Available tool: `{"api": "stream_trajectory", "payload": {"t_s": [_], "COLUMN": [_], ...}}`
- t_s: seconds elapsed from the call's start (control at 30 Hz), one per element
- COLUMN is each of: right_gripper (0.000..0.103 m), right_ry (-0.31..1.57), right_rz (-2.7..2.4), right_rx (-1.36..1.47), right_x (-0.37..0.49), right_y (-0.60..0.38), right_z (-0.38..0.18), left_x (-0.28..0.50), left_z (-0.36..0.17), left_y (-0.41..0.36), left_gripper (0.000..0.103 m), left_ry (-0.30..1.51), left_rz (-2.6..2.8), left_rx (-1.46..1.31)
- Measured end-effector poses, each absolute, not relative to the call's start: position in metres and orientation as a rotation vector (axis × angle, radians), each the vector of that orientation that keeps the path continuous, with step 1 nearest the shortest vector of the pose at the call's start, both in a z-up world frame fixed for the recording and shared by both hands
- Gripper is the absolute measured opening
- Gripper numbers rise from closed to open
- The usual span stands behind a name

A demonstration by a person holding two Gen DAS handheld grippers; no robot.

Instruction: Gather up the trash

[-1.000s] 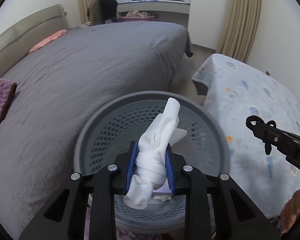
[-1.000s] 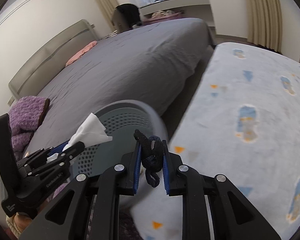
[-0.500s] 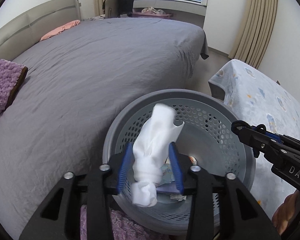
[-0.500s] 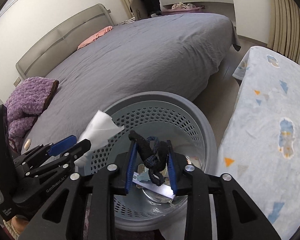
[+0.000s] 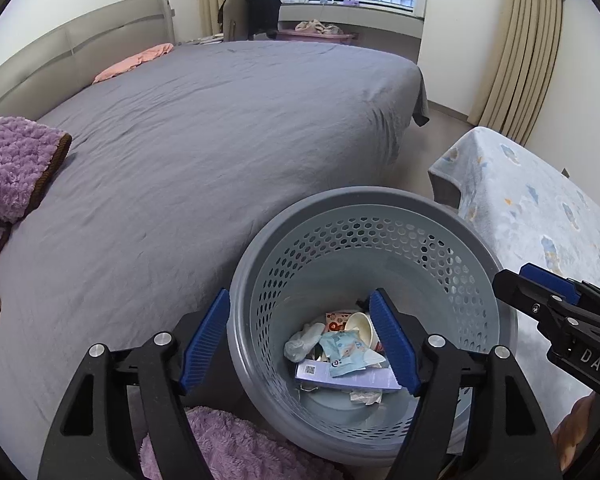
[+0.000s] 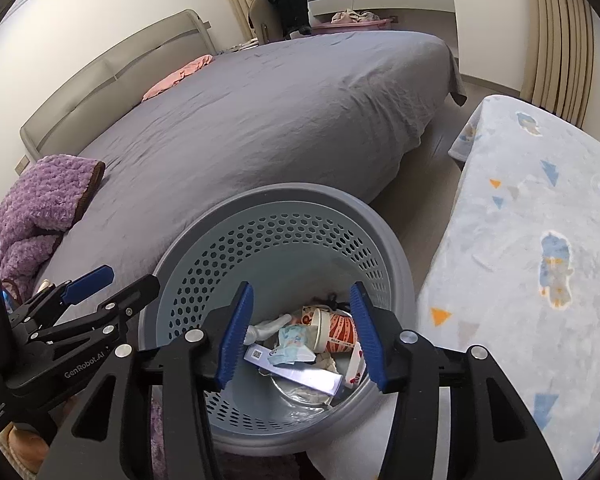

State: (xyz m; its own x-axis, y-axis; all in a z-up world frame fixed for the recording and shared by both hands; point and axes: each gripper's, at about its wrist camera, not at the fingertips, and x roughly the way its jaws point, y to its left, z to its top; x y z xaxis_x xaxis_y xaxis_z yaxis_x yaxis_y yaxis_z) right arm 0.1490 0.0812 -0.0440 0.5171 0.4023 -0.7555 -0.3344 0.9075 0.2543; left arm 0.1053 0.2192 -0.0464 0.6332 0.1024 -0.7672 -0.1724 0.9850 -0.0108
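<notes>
A grey perforated trash basket stands on the floor below both grippers; it also shows in the right wrist view. Inside lie a white tissue, a blue wrapper, a paper cup, a flat box and a dark string. My left gripper is open and empty above the basket's left rim. My right gripper is open and empty above the basket's middle.
A large bed with a grey sheet lies left and behind the basket. A purple fleece blanket sits at its left. A small bed with a light blue patterned cover is on the right. Floor runs between them.
Both grippers have opened. The white tissue dropped from the left gripper and the dark string from the right gripper into the basket. Both grippers moved over the basket.
</notes>
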Motion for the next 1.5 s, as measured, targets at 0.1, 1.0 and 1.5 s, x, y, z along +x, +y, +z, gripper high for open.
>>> {"api": "stream_trajectory", "payload": {"t_s": [0.1,1.0,1.5], "right_gripper": [0.054,0.063,0.065], "right_ry": [0.919,0.890,0.869], "right_rz": [0.436,0.383,0.374], "right_rx": [0.076,0.065,0.062], "right_x": [0.146,0.138,0.133], "right_y": [0.079,0.068,0.063], "right_z": [-0.042,-0.034,-0.028], "left_x": [0.105,0.095,0.094], "left_z": [-0.046,-0.030,-0.026], "left_y": [0.219,0.209,0.207], "left_gripper": [0.075,0.096,0.096], "left_ry": [0.872,0.843,0.846], "left_rz": [0.161,0.221,0.233], "left_rx": [-0.084,-0.034,-0.023]}}
